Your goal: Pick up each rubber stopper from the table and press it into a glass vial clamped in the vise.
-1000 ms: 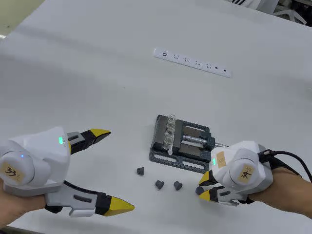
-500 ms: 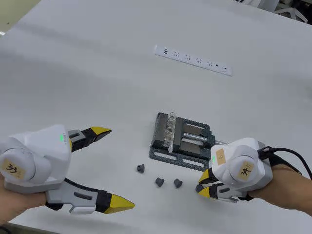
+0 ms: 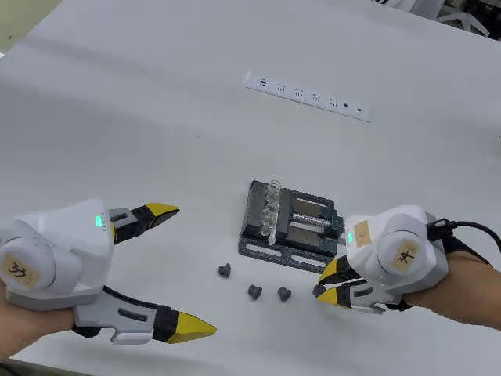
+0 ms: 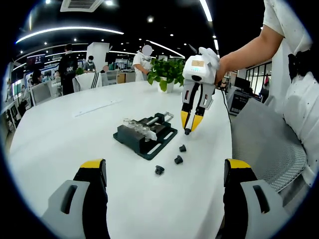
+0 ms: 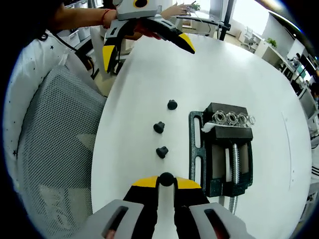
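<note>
Now the right gripper (image 3: 319, 287) is a bit nearer to the vise (image 3: 286, 252) than 1 s ago. The head view itself shifts a little too, so the real move is small. Its jaws are clenched on one dark stopper (image 5: 166, 178), which sits betw. the yellow tips in the right gripper view. The other three stoppers (image 3: 254, 292) lie on the table (image 3: 117, 117) in the same places as before, in a loose line just in front of the vise, apart from each other. The left gripper (image 3: 194, 269) has not moved: jaws spread wide, nothing betw. them, to the left of the stoppers.

The vials (image 5: 232, 118) stand upright in a row, clamped at one end of the vise. Their mouths look open, no stopper in yet, as far as I can tell.

My reading: pick-up of the 1st stopper is done and the carry to the vise begins. Next, the stopper must come over one vial mouth, approx. centred, then go straight down. Risk: the small stopper may tilt in the tips and miss the mouth.
</note>
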`<action>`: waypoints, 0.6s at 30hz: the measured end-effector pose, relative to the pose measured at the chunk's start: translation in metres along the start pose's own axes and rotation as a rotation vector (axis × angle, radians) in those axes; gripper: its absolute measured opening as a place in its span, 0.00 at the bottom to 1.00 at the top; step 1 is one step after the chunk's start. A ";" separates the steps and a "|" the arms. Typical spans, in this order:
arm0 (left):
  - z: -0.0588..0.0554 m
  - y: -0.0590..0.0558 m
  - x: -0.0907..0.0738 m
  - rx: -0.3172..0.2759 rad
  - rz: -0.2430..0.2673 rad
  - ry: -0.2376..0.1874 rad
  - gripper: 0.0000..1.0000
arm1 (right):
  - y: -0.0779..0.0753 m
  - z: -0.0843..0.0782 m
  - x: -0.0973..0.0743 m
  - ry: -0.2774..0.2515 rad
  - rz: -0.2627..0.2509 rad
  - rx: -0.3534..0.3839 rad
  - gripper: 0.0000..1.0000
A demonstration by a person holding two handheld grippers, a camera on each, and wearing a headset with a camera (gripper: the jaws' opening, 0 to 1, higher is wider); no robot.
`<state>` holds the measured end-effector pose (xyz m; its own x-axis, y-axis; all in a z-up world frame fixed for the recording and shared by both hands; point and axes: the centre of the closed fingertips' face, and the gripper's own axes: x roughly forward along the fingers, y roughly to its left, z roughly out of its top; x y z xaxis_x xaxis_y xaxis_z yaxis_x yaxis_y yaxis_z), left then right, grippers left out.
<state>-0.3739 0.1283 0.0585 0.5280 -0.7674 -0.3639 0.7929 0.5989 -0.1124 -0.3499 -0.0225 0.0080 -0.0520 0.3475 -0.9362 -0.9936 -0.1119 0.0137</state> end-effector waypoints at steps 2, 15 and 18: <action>0.001 0.000 0.000 0.002 -0.001 -0.002 0.98 | -0.004 0.005 -0.005 -0.009 -0.007 0.000 0.06; 0.004 -0.003 0.000 0.007 -0.009 -0.005 0.98 | -0.046 0.042 -0.029 -0.084 -0.051 0.009 0.06; 0.003 -0.003 0.001 0.008 -0.010 -0.002 0.98 | -0.058 0.052 -0.034 -0.100 -0.061 0.009 0.06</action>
<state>-0.3748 0.1256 0.0613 0.5205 -0.7739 -0.3608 0.8008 0.5891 -0.1084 -0.2957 0.0205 0.0569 -0.0005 0.4444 -0.8958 -0.9961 -0.0793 -0.0388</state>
